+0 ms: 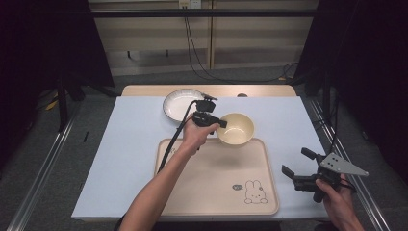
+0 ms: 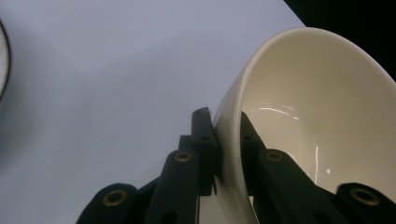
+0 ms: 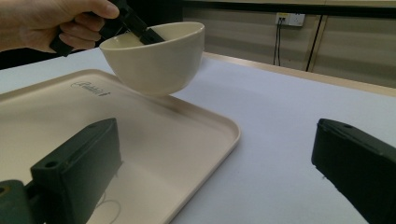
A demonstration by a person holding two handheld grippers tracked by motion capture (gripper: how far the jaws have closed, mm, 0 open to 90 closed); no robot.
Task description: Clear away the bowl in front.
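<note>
The left tool (image 1: 217,123) pinches the cream ceramic bowl's (image 1: 236,128) rim; the right gripper view shows it lifted over the beige plastic tray (image 3: 196,140). The right tool (image 1: 294,162) is spread.

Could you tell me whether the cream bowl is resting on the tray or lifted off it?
Lifted. The bowl hangs tilted above the tray, a shadowed gap beneath it, its rim pinched by the left gripper.

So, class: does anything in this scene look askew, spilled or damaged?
Only the cream bowl: the left gripper pinches its rim, holding it tilted in the air over the tray's far edge. Nothing looks spilled or broken.
</note>
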